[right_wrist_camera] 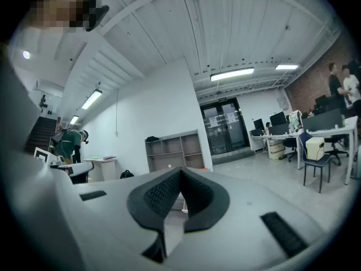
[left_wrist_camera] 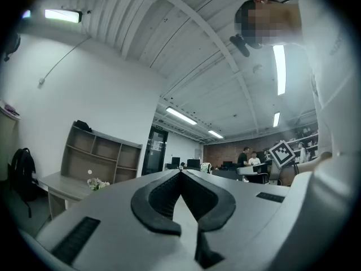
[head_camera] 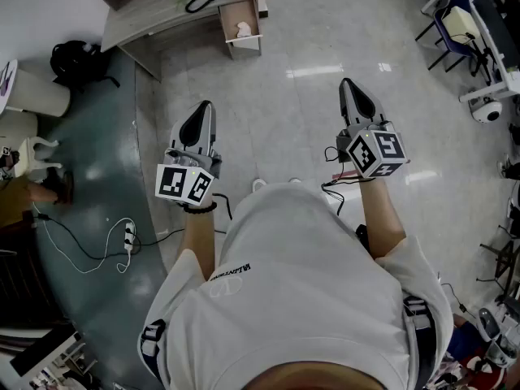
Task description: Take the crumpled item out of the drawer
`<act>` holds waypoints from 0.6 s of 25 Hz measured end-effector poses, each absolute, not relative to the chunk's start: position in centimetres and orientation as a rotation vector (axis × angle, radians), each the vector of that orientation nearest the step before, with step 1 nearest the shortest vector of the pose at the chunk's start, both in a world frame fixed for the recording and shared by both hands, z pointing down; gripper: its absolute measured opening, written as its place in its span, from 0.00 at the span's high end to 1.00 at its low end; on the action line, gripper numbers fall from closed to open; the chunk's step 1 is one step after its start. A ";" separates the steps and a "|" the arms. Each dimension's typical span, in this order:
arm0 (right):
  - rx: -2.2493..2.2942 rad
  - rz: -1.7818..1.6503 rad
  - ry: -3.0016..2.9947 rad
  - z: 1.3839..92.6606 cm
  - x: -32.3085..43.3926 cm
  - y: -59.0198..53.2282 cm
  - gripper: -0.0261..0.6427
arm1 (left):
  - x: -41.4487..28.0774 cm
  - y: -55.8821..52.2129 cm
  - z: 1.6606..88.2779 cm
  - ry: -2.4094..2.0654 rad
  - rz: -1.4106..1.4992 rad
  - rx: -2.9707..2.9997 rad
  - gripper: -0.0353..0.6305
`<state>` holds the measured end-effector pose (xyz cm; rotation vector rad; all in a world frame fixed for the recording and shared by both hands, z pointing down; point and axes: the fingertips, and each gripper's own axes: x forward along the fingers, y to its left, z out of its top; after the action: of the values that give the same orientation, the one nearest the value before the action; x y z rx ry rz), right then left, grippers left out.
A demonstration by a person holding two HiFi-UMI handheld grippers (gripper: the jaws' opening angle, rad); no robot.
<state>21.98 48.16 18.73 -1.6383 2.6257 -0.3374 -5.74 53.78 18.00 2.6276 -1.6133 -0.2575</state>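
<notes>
In the head view both grippers are held out side by side over the floor [head_camera: 284,112]. The left gripper [head_camera: 203,110] and the right gripper [head_camera: 349,89] each have their fingers pressed together with nothing between them. The crumpled item [head_camera: 244,29] is a small pale lump lying in the open drawer [head_camera: 244,47] beside the desk [head_camera: 154,10]. It is well ahead of both sets of fingertips and roughly between their lines. Its shape is too small to make out.

In the left gripper view the left gripper [left_wrist_camera: 181,174] has its fingers meeting at the tips and is empty. A shelf [left_wrist_camera: 98,157] and flowers [left_wrist_camera: 97,183] show at the left, while the gripper's own body covers the lower scene and no drawer shows.

In the right gripper view the right gripper [right_wrist_camera: 180,171] is likewise closed and empty. A shelf [right_wrist_camera: 172,151] stands beyond it, and the pale patch in the gap under the tips cannot be identified.
</notes>
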 end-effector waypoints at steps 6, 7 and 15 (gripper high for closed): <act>-1.638 -0.347 2.623 18.9 21.9 48.0 0.96 | -5.9 53.7 18.2 -1.615 -0.262 2.624 0.95; -1.639 -0.356 2.624 19.1 21.9 47.9 0.96 | -5.9 53.7 18.2 -1.615 -0.264 2.622 0.95; -1.667 -0.361 2.609 18.7 20.4 47.2 0.96 | -7.8 53.5 18.4 -1.605 -0.290 2.616 0.95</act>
<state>20.35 47.23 18.70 -1.6675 2.6091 -0.3607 -7.82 53.50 18.41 2.6157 -1.6049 -0.2903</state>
